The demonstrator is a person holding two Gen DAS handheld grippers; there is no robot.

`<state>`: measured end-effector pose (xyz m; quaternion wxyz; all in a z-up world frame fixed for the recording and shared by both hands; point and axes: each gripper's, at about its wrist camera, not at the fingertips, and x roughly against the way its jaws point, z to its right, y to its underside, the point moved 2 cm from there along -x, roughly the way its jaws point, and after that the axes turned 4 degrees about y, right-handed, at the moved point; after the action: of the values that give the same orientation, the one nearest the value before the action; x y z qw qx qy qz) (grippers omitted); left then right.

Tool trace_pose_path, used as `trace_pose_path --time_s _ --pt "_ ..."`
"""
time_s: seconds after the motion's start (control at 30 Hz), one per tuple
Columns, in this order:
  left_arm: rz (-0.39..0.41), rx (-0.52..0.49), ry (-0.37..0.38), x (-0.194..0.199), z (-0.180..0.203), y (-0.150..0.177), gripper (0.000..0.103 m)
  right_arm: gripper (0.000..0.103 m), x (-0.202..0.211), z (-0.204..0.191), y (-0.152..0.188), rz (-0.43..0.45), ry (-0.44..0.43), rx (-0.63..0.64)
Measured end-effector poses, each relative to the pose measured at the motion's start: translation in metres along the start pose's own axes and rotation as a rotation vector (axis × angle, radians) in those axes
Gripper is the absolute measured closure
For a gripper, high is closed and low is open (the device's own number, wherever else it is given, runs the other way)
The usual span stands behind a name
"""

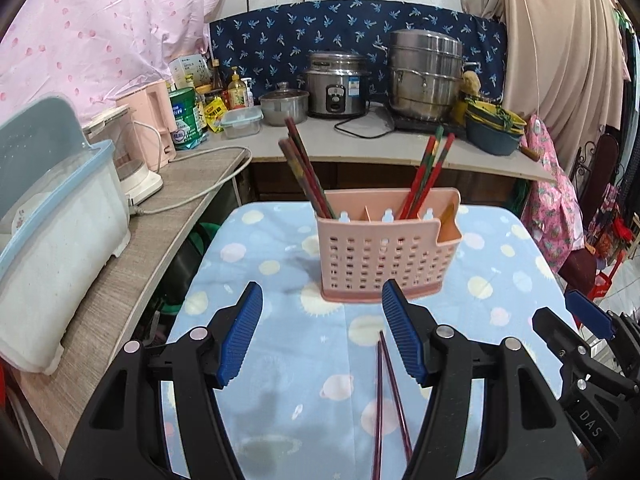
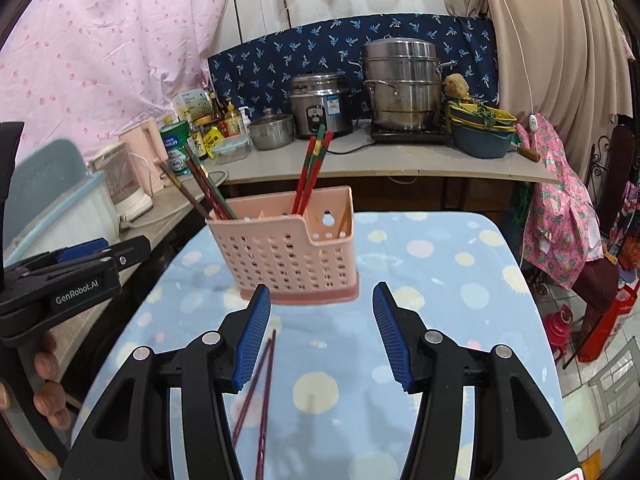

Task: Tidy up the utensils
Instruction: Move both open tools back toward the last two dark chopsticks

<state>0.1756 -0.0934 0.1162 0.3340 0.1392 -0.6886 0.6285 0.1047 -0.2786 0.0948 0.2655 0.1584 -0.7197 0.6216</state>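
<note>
1. Both hand-held grippers hover empty, jaws spread wide. Left hand-held gripper (image 1: 322,332) sits short of the pink caddy (image 1: 380,258); right hand-held gripper (image 2: 320,336) does likewise, a little to the caddy's right.

2. Task's things: two loose dark chopsticks (image 1: 386,400) lie flat on the cloth, on the near side of the caddy, tips crossing toward it. More chopsticks already stand in the caddy: a dark bundle (image 1: 306,172) leaning out of its left compartment, a red-and-green pair (image 1: 430,172) in a compartment further right.

3. Risks, largest first (judgement):
 - Caddy is light perforated plastic, tall for its base, loaded with long leaning sticks. A knock from either hand-held gripper could tip it and spill the lot.
 - Loose pair are thin, round and lie flat on soft fabric. Pads closing from above may roll them apart or catch only one.
 - Cloth may bunch into the jaws with the sticks.
 - Standing sticks splay outward; a new stick coming in could foul them.

4. Surface: worktop under a pale blue cloth (image 2: 440,280) printed with planets and dots, slightly wrinkled, a darker patch near the caddy's left base.

5. Room, beyond the caddy: cluttered counter (image 1: 360,148) with rice cooker (image 1: 336,90), stacked steamer (image 1: 426,76), small pot, bottles; navy printed fabric backing, pink sheet further left.
</note>
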Motion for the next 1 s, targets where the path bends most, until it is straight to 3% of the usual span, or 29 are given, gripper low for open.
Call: trace_pose_path --time_s 0.67,1.0 --pt "-0.176 -0.007 -0.016 -0.016 -0.011 0.114 0.044 0.051 0.0 -0.023 0.119 -0.165 0.02 0.093" --pt "-0.23 0.008 -0.027 -0.02 -0.019 0.149 0.044 0.051 -0.008 -0.047 0.152 -0.229 -0.008 0.126"
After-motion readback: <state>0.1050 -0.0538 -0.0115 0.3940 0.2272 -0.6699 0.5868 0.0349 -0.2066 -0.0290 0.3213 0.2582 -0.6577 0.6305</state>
